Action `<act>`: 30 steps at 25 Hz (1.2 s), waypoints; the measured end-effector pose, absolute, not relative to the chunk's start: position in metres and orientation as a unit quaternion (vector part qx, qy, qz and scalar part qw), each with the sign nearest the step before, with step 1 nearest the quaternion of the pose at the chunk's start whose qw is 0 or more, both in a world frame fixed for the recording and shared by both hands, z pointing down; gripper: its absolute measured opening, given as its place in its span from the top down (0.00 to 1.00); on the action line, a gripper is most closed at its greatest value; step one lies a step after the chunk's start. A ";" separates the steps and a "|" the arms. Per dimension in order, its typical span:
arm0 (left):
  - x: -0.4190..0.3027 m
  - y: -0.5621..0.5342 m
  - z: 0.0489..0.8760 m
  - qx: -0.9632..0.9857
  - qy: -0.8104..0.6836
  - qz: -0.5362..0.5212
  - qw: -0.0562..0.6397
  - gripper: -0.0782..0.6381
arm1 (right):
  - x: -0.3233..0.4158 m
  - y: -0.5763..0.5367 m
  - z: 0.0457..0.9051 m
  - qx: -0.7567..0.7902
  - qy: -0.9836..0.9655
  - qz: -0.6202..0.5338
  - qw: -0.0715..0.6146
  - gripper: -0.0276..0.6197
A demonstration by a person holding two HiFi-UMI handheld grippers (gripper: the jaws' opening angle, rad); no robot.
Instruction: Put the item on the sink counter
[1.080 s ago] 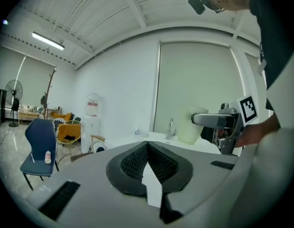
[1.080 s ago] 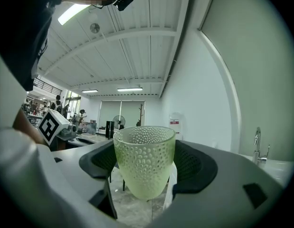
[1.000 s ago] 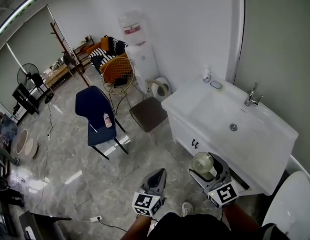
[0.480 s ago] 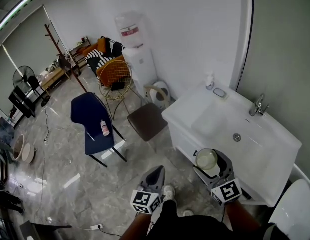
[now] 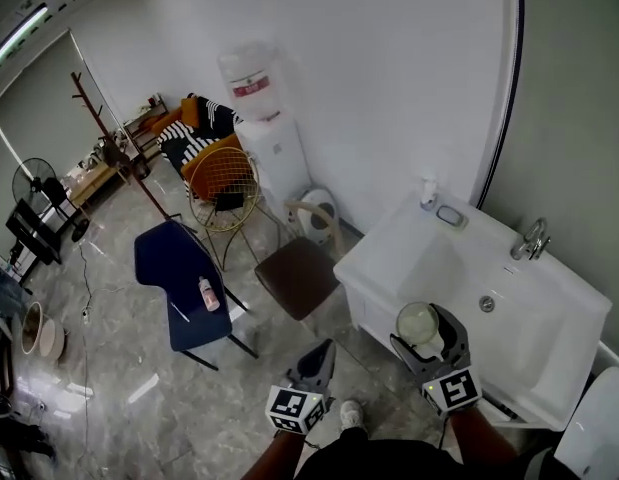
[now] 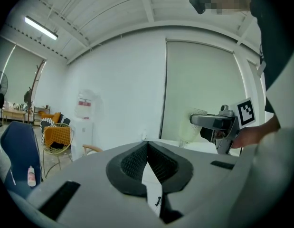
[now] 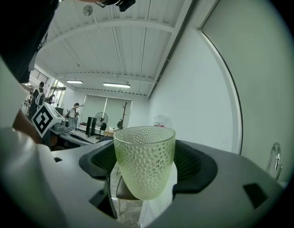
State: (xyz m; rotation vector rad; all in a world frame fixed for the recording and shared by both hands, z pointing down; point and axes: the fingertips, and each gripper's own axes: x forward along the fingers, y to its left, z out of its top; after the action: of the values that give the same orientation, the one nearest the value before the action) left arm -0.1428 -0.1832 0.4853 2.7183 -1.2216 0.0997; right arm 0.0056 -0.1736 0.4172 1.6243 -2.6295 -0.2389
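Note:
A pale green dimpled glass cup (image 5: 419, 322) stands upright between the jaws of my right gripper (image 5: 426, 332), which is shut on its sides. It hangs in front of the white sink counter (image 5: 386, 251), just off the counter's near left edge. In the right gripper view the cup (image 7: 144, 161) fills the space between the dark pads (image 7: 194, 165). My left gripper (image 5: 316, 355) is lower and to the left, over the floor, shut and empty. In the left gripper view its jaws meet at the tips, and the cup (image 6: 191, 128) shows at the right.
A faucet (image 5: 532, 238), a soap dish (image 5: 450, 215) and a small bottle (image 5: 428, 192) stand at the counter's back. Left of the sink are a brown chair (image 5: 297, 273), a blue chair (image 5: 177, 273) with a pink bottle (image 5: 207, 294), and a water dispenser (image 5: 267, 138). A toilet (image 5: 597, 433) is at right.
The head view has tilted up and shifted, so the sink now sits lower right in the picture. The cup stays in my right gripper; both grippers keep their places in the view.

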 end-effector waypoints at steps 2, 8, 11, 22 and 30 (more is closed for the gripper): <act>-0.147 -0.199 0.486 0.913 -0.399 0.035 0.079 0.87 | -0.004 -0.188 0.411 0.528 -0.844 -0.088 0.021 0.37; -0.149 -0.246 0.495 0.925 -0.369 0.039 0.087 0.87 | -0.016 -0.234 0.412 0.547 -0.832 -0.087 0.023 0.37; -0.149 -0.265 0.496 0.931 -0.352 0.040 0.084 0.87 | -0.014 -0.251 0.416 0.562 -0.822 -0.083 0.030 0.37; -0.123 -0.338 0.510 0.936 -0.331 0.051 0.103 0.87 | 0.009 -0.324 0.421 0.570 -0.815 -0.092 0.046 0.37; -0.076 -0.397 0.512 0.938 -0.323 0.052 0.112 0.87 | 0.045 -0.387 0.463 0.560 -0.825 -0.061 0.054 0.37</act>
State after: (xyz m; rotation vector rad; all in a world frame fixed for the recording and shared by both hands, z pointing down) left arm -0.0757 -0.3969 0.5124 2.7542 -0.9479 0.1540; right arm 0.0454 -0.3873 0.4630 1.7014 -2.5057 -0.1847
